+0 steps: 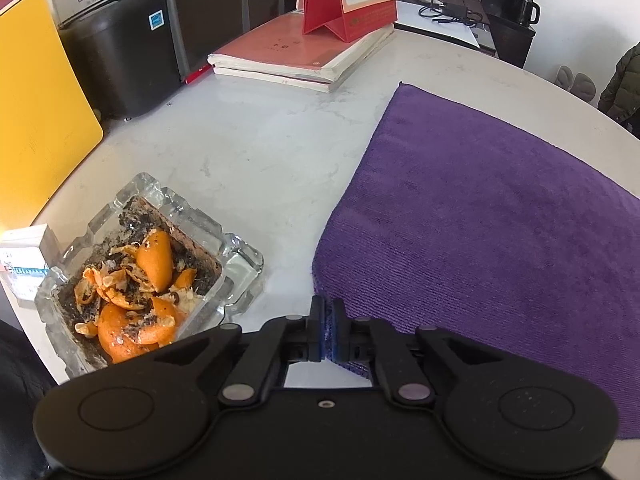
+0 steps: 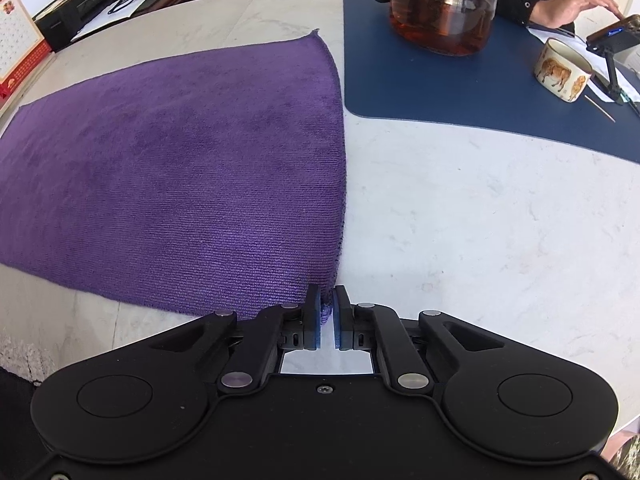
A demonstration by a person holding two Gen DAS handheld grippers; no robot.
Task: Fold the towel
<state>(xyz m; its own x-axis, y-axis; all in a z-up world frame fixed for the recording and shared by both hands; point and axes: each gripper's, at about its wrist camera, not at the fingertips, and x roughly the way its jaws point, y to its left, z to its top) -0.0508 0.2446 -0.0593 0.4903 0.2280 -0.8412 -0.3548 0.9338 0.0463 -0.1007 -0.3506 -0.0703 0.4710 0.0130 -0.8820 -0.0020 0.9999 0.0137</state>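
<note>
A purple towel [image 1: 480,216] lies spread flat on the pale marble table [image 1: 248,148]. In the left wrist view my left gripper [image 1: 328,308] is shut on the towel's near left corner, purple cloth pinched between the blue pads. In the right wrist view the same towel [image 2: 180,168] stretches away to the left. There my right gripper [image 2: 328,298] is shut on the near right corner, a small tuft of cloth caught between its fingertips. Both held corners rest low at the table.
A glass ashtray [image 1: 236,276] full of orange peel sits just left of the left gripper. Books [image 1: 300,56] and a red calendar [image 1: 344,0] stand farther back. Right of the towel lie a blue mat [image 2: 460,92], a glass teapot [image 2: 444,8] and a cup [image 2: 562,70]; a person's hand [image 2: 576,4] is beyond.
</note>
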